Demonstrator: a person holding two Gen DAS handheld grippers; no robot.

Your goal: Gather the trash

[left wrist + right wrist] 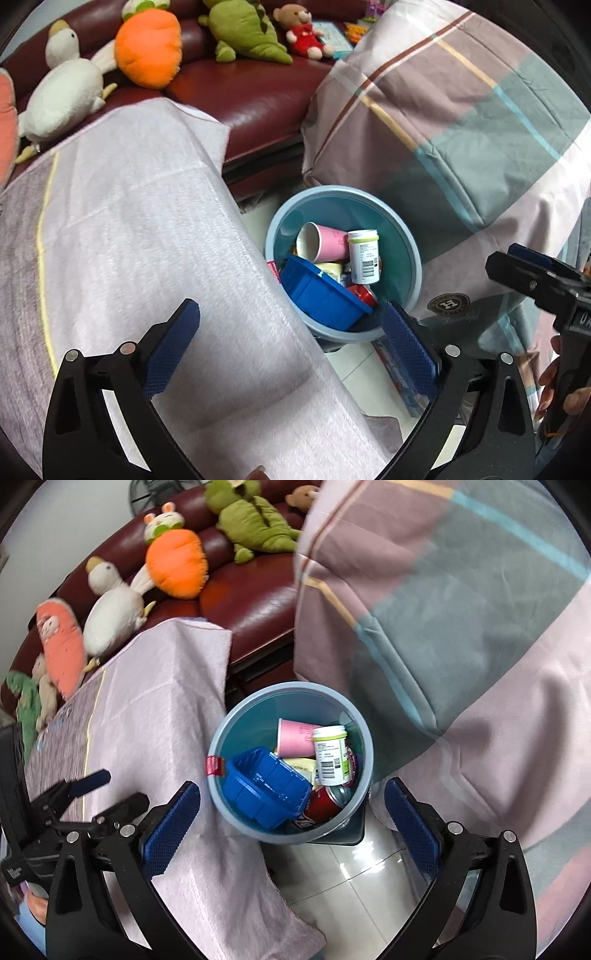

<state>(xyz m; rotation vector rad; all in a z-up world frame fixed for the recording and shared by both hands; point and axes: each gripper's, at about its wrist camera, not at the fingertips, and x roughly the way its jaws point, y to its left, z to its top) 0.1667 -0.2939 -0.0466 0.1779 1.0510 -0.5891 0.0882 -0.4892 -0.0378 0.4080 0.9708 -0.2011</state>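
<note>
Both tools hung spread wide above the bin (221,746), nothing between the pads: the left gripper (291,347) over the pink cloth (147,221) beside it, the right gripper (291,827) straight over its near rim. Inside the bin lay the trash: a blue tub (266,786), a red can (321,805), a white bottle (330,755), a pink cup (295,736). Beyond the bin, plush toys lined the red sofa (258,602), an orange carrot (177,565) among them.
</note>
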